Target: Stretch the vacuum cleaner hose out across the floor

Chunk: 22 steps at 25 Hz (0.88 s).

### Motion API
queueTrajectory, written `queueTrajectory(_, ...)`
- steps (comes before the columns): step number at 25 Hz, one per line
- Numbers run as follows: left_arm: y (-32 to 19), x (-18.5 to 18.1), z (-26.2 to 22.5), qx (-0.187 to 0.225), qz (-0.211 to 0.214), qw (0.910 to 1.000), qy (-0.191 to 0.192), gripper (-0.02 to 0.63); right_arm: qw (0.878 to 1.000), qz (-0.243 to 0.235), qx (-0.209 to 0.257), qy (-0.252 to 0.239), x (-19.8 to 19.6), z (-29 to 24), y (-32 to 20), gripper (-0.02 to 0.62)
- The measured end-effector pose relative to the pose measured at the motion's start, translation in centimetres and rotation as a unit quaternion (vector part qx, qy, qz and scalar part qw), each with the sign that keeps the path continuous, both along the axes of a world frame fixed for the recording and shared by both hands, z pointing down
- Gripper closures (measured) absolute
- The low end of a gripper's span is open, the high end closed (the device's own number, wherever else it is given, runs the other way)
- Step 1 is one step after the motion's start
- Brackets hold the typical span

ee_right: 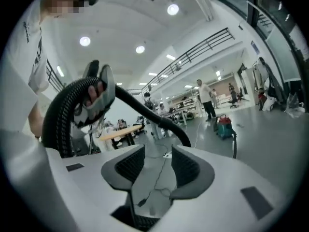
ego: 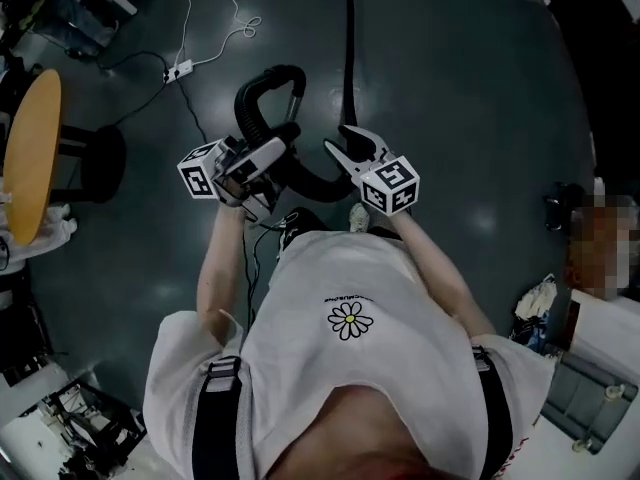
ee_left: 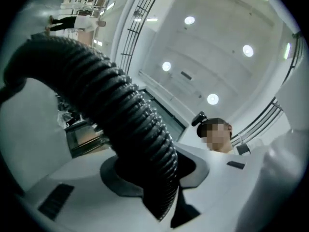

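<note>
The black ribbed vacuum hose (ego: 262,96) arches in a loop above the dark floor in front of me. My left gripper (ego: 280,144) is shut on the hose (ee_left: 130,124), which fills the space between its grey pads (ee_left: 118,180) in the left gripper view. My right gripper (ego: 347,144) is open, just right of the loop, with only floor between its fingers. The right gripper view shows its jaws (ee_right: 158,166) apart, the hose (ee_right: 55,124) curving up at the left, and a smooth black tube (ee_right: 169,124) running on from it.
A round wooden table (ego: 30,153) stands at the left, and a white cable with a power strip (ego: 180,69) lies beyond the loop. A thin black cord (ego: 262,230) trails near my feet. A teal vacuum cleaner (ee_right: 224,126) and several people stand far off.
</note>
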State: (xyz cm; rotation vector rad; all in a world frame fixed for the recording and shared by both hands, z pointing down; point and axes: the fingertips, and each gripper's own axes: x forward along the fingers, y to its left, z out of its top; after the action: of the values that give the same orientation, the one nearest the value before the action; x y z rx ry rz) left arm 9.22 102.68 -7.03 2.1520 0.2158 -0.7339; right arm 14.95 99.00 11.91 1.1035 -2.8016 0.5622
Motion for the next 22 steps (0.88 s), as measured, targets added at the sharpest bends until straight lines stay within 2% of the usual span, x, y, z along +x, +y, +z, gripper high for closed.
queueTrajectory(3, 0.6, 1.9, -1.9, 0.062, 0.032, 0.9972, -0.025, 0.463, 0.997, -0.05, -0.054, 0.017, 2.1, 2.7, -2.5, 0.432)
queueTrajectory(6, 0.1, 1.5, -4.1, 0.104, 0.062, 0.9925, -0.015, 0.463, 0.993, -0.073, -0.08, 0.043, 0.4, 4.6, -6.4, 0.43)
queueTrajectory(9, -1.0, 0.8, -5.2, 0.129, 0.106, 0.9858, -0.017, 0.463, 0.992, -0.033, -0.124, 0.016, -2.5, 6.5, -9.3, 0.43)
queueTrajectory(12, -1.4, 0.4, -5.4, 0.137, 0.153, 0.9782, -0.034, 0.463, 0.984, 0.008, -0.176, -0.019, -3.9, 8.0, -11.9, 0.429)
queueTrajectory(13, -1.3, 0.6, -5.4, 0.136, 0.168, 0.9754, -0.04, 0.463, 0.981, 0.008, -0.192, -0.018, -4.2, 8.7, -12.4, 0.403)
queueTrajectory(14, -1.4, 0.9, -5.4, 0.134, 0.184, 0.9728, -0.04, 0.463, 0.978, 0.003, -0.208, -0.01, -4.5, 9.6, -12.7, 0.291)
queueTrajectory(15, -1.5, 1.2, -5.6, 0.131, 0.2, 0.9704, -0.036, 0.463, 0.975, -0.003, -0.221, 0.0, -4.9, 10.5, -12.9, 0.215)
queueTrajectory(17, -1.9, 1.5, -6.1, 0.13, 0.223, 0.9655, -0.035, 0.463, 0.97, -0.002, -0.244, 0.008, -5.7, 12.2, -13.2, 0.21)
queueTrajectory(20, -2.1, 1.7, -6.7, 0.15, 0.245, 0.9565, -0.052, 0.463, 0.961, 0.016, -0.275, -0.027, -6.7, 13.8, -15.0, 0.21)
queueTrajectory(22, -1.8, 1.6, -6.8, 0.166, 0.258, 0.9496, -0.065, 0.463, 0.96, 0.011, -0.277, -0.036, -7.5, 14.2, -16.4, 0.21)
